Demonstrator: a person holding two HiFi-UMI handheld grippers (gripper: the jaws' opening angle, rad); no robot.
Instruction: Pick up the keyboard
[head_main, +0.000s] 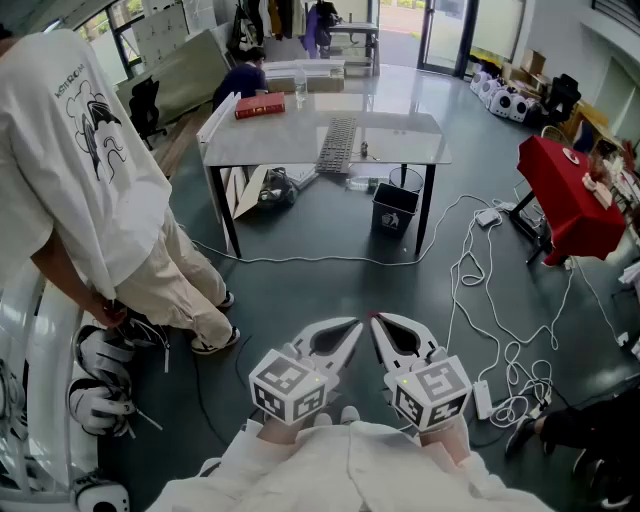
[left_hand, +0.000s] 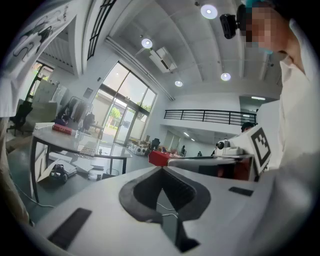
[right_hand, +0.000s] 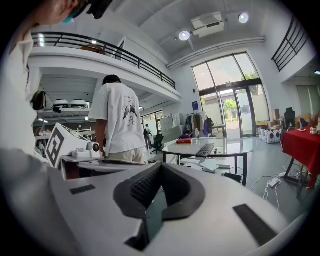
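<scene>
Not yet begun, with fingers (head_main: 325, 342) of left gripper (head_main: 347, 329) and right gripper (head_main: 384, 327) clenched on nothing, well apart from the keyboard (head_main: 338, 144) lying untouched on the far bench (head_main: 405, 140), leaving approach, grasp and lift.

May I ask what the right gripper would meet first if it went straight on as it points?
The right gripper has bare floor ahead; the first thing is probably the table bearing the keyboard, though depth is unclear.
</scene>
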